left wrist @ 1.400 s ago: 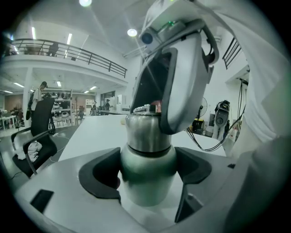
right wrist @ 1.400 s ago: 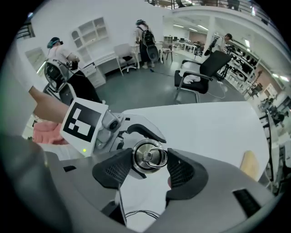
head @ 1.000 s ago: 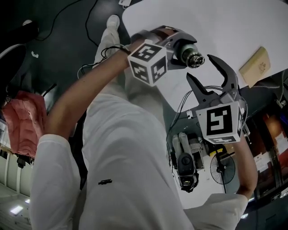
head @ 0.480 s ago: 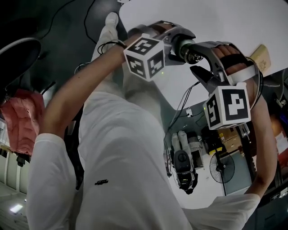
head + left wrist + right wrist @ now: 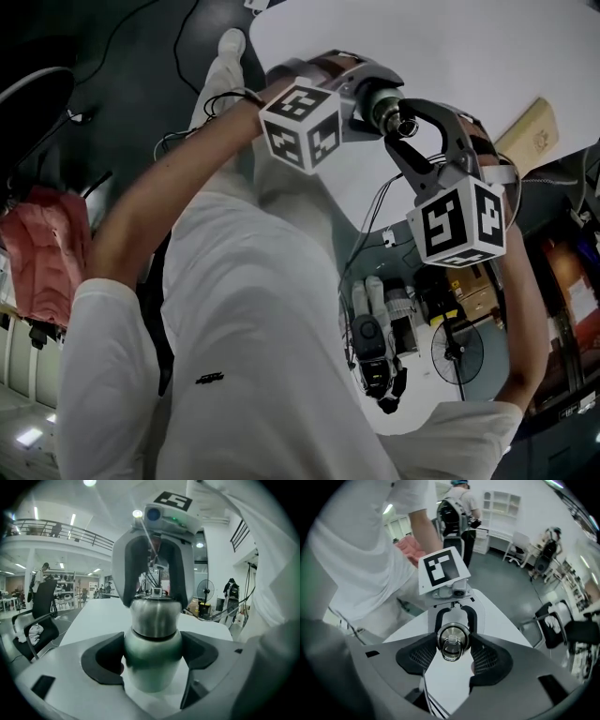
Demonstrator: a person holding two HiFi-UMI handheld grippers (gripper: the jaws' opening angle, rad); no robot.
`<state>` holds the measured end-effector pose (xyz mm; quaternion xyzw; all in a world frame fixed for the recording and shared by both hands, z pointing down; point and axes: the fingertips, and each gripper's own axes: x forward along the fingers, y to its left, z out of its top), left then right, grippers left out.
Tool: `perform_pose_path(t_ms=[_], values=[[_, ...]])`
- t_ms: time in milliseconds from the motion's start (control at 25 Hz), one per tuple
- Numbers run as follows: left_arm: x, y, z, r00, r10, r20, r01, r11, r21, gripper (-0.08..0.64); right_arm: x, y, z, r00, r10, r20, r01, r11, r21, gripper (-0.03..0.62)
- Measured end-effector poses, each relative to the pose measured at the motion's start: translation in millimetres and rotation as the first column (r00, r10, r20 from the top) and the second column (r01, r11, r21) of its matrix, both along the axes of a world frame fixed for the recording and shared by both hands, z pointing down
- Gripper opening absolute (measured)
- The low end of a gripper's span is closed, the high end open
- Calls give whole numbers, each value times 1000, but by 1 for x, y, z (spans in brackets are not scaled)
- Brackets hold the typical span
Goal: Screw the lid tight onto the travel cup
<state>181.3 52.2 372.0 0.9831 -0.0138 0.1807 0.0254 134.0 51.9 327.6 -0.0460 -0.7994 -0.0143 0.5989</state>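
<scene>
I hold the steel travel cup (image 5: 152,656) off the table, lying sideways, with my left gripper (image 5: 152,667) shut on its body. In the head view the left gripper (image 5: 361,98) and its marker cube are at top centre, and the lid end (image 5: 398,117) points right. The lid (image 5: 451,638) is a steel cap with a small ring. It sits between the jaws of my right gripper (image 5: 452,648), which are closing on it, the pads close beside its two sides. From the left gripper view, the right gripper (image 5: 152,581) straddles the lid from beyond.
The white table (image 5: 450,47) lies beyond the grippers, with a brown packet (image 5: 534,131) near its right edge. A floor fan (image 5: 457,354) and equipment stand below right. An office chair (image 5: 37,620) is beside the table, and people stand in the distance.
The right gripper has swung up from below the cup, turned, and brought its jaws round the lid. The left gripper and the cup have barely moved.
</scene>
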Motion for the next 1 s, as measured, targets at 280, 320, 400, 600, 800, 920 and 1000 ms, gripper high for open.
perform_pose_path(t_ms=[280,320,400,600,800,920,1000], values=[[-1,0,1,1000,-22,-14,21,1000,-18,351,1,-9,1,838,537,94,-543,837,62,221],[-1,0,1,1000,-22,-13,22,1000,-19,351,2,-10,0,797,595,109,-602,796,59,221],[-2,0,1,1000,-24,-12,24,1000,-20,353,3,-11,0,710,691,132,-702,710,55,221],[-1,-1,2,999,-45,-10,45,999,-20,352,11,-15,0,440,881,175,-898,437,54,221],[0,-2,1,998,-62,-17,62,998,-19,351,19,-16,-1,135,965,226,-991,126,53,221],[1,-1,2,998,-62,-18,61,998,-20,353,21,-16,1,96,967,237,-995,92,30,221],[3,-1,2,998,-59,-17,59,998,-22,353,23,-16,2,132,964,232,-991,132,16,241]])
